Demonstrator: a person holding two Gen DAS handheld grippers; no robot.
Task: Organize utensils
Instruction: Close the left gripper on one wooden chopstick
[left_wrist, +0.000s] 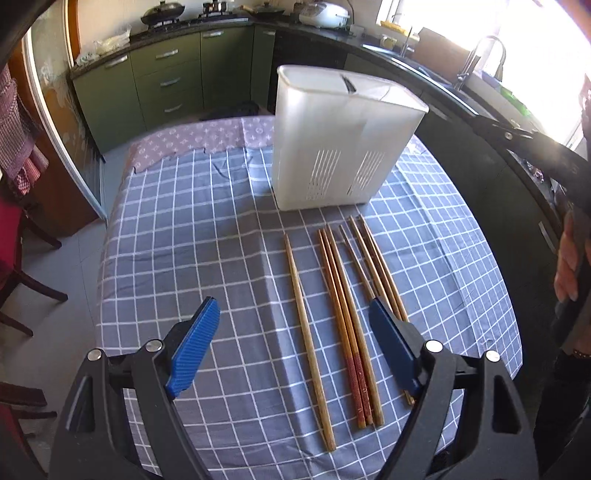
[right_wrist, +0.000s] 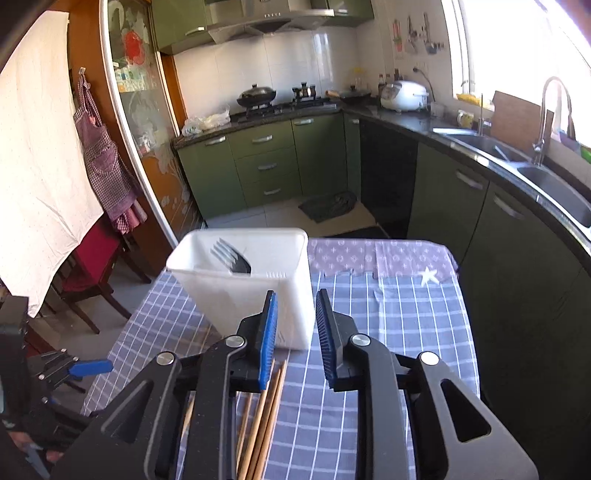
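Several wooden chopsticks (left_wrist: 343, 325) lie side by side on the checked tablecloth, pointing at a white plastic utensil holder (left_wrist: 340, 140) at the far middle of the table. My left gripper (left_wrist: 293, 314) is open and empty, hovering above the chopsticks' near ends. In the right wrist view the holder (right_wrist: 243, 291) holds a black fork (right_wrist: 232, 256), tines up. My right gripper (right_wrist: 295, 306) is open with a narrow gap and empty, above the chopsticks (right_wrist: 266, 417) and just in front of the holder.
The table (left_wrist: 177, 236) has a blue checked cloth with a purple cloth at its far end. Dark chairs (right_wrist: 92, 269) stand left of it. Green cabinets and a sink counter (right_wrist: 517, 155) run behind and to the right. The left gripper shows at the left edge (right_wrist: 88, 367).
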